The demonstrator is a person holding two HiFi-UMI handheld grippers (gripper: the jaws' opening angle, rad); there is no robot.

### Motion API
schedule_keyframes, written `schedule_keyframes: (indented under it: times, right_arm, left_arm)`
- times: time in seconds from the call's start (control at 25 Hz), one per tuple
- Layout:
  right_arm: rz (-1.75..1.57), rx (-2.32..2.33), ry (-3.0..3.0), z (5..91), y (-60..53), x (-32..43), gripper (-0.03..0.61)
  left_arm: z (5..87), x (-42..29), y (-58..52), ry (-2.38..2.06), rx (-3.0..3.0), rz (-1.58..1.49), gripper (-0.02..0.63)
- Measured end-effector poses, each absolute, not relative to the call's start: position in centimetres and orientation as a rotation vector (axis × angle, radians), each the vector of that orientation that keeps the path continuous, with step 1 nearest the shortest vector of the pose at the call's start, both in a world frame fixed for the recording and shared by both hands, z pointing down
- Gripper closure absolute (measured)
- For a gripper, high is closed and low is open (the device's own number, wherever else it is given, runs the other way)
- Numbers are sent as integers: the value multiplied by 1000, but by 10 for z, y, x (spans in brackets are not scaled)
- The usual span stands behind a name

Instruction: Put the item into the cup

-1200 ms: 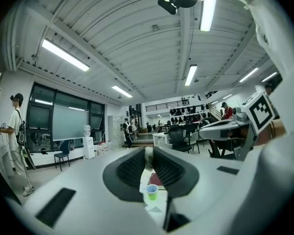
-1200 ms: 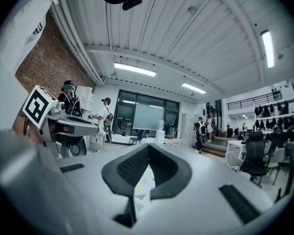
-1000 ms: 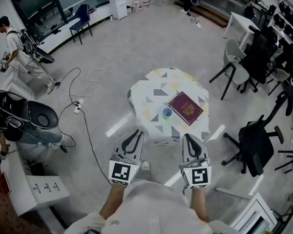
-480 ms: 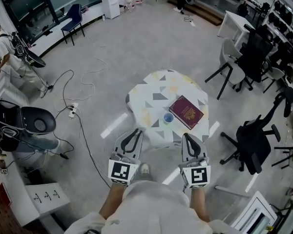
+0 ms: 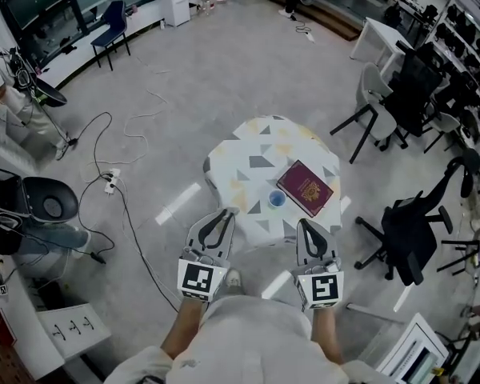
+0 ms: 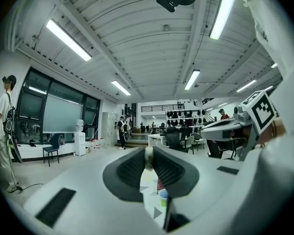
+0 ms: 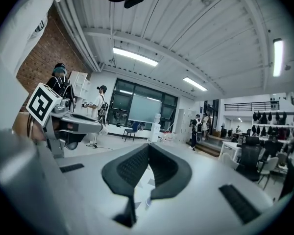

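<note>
A small pale rounded item (image 6: 148, 156) is gripped in the left gripper's (image 5: 222, 216) ribbed black jaws. The right gripper's (image 5: 306, 224) jaws are closed, empty. The blue-rimmed cup (image 5: 277, 200) is seen on the triangle-patterned table (image 5: 248, 162).

Person is holding both grippers low, side by side, jaws pointing at a small triangle-patterned table (image 5: 252, 162). Left gripper (image 5: 225, 214) is hovering at the table's near-left edge and right gripper (image 5: 302, 223) at its near-right edge. Both sets of jaw tips are looking drawn together. Blue cup (image 5: 277, 201) is standing upright on the table, just beside a maroon book (image 5: 305, 188) lying flat. Cables (image 5: 116, 186) are trailing over the floor on the left. A black office chair (image 5: 404, 230) is sitting to the right.
</note>
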State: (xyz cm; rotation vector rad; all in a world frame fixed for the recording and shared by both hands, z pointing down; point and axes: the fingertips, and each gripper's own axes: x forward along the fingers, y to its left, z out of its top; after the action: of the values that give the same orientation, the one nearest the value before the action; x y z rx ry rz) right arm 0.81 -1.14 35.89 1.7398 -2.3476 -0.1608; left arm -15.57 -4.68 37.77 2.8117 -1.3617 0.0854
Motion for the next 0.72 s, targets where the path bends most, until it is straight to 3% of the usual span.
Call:
schedule_keyframes:
  times: [0.72]
  right_arm:
    - [-72,1832,-2194,380,-30,37,571]
  left_arm:
    - [393,-115,-92,-1154,2883,79,555]
